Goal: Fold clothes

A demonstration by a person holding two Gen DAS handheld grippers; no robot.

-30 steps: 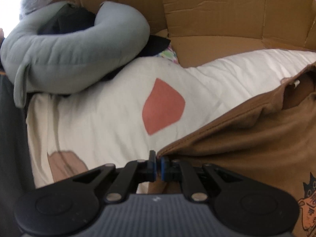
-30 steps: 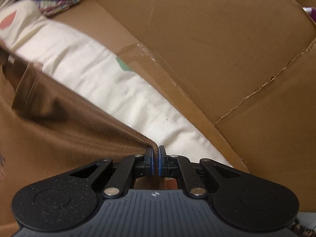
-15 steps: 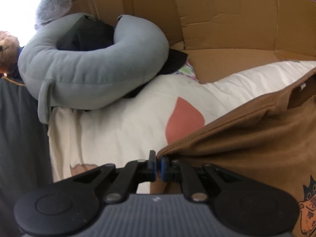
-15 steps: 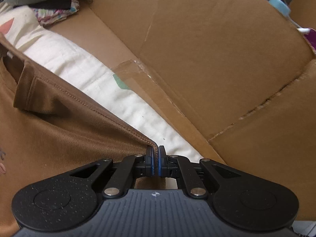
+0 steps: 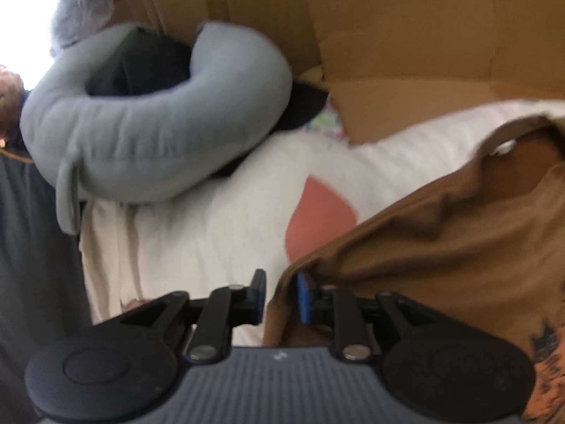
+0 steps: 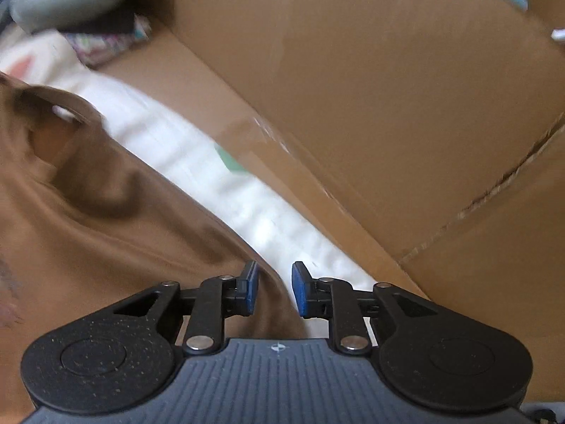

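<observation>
A brown T-shirt [image 5: 441,247] with an orange print [image 5: 547,371] lies on a white quilt [image 5: 212,229]. Its neck opening with a white label [image 5: 505,146] faces away from me. My left gripper [image 5: 281,295] is opening. The shirt's near corner hangs between its blue pads and leans on the right one, and the left pad stands clear. In the right wrist view the same shirt [image 6: 88,229] fills the left side. My right gripper [image 6: 274,289] is also opening, with the shirt's other corner lying loose between its parted pads, neither pressing on it.
A grey U-shaped neck pillow [image 5: 141,141] rests on the quilt's far left over a black garment [image 5: 152,70]. Cardboard walls [image 5: 406,35] [image 6: 388,88] close in the back and right. Dark grey cloth [image 5: 31,247] hangs at the left edge. A patterned cloth [image 6: 106,42] lies by the pillow.
Both grippers were shut on the shirt's corners; now the jaws of both have parted and the corners sit loose between them. The shirt's stretched edge has gone slack.
</observation>
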